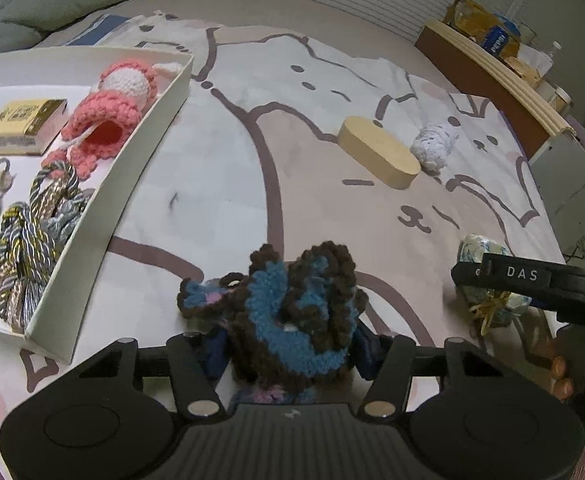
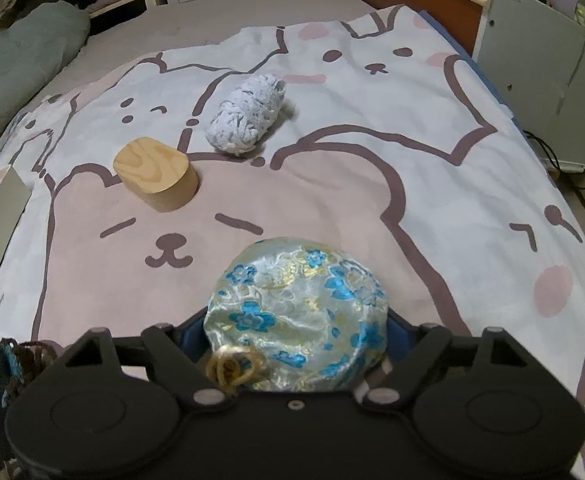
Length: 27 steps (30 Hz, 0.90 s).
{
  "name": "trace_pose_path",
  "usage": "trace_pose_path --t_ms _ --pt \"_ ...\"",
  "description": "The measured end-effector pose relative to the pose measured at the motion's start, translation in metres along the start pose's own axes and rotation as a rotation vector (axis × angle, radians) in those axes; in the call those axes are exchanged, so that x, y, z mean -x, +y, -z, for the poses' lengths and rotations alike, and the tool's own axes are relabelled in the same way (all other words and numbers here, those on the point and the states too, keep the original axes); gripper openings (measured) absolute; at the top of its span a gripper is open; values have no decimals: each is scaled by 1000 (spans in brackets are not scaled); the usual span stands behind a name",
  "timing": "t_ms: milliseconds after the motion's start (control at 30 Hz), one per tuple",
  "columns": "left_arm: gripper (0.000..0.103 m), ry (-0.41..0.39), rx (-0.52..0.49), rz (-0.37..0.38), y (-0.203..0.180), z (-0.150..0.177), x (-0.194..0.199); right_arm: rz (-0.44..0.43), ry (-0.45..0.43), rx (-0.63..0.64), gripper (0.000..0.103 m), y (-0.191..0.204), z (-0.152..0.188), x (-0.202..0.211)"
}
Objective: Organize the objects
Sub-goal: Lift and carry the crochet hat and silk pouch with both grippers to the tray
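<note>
My left gripper [image 1: 288,344] is shut on a blue and brown crochet piece [image 1: 292,312] low over the bedspread. My right gripper [image 2: 296,344] is shut on a pale silk pouch with blue flowers [image 2: 296,312]; the pouch also shows in the left wrist view [image 1: 480,252]. A white box [image 1: 148,128] at the left holds a pink crochet doll [image 1: 112,112], a small yellow box [image 1: 20,124] and twisted gold and grey cords [image 1: 32,232]. An oval wooden block [image 2: 156,172] and a white yarn ball [image 2: 248,112] lie on the bedspread ahead.
The cartoon bear bedspread [image 2: 372,200] covers the bed. A grey-green pillow [image 2: 16,64] lies at the far left. A wooden headboard shelf with packets [image 1: 488,52] runs along the far right. A grey cabinet [image 2: 540,72] stands beside the bed.
</note>
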<state>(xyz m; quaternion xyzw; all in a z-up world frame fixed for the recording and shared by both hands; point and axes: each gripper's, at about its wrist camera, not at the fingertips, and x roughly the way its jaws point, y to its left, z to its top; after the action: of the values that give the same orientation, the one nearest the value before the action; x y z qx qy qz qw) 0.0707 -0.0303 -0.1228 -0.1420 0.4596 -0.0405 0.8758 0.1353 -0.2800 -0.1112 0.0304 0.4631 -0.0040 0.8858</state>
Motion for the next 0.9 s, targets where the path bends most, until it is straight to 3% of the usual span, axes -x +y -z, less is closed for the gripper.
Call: trace_pose_path --t_ms 233,600,900 --pt "57 -82 -60 30 -10 -11 19 -13 -87 -2 85 -1 -11 25" --pt "57 -220 -71 54 -4 -39 58 -57 -239 69 85 16 -28 71" --pt "57 -274 -55 51 21 -64 88 -112 -263 139 85 43 -30 87"
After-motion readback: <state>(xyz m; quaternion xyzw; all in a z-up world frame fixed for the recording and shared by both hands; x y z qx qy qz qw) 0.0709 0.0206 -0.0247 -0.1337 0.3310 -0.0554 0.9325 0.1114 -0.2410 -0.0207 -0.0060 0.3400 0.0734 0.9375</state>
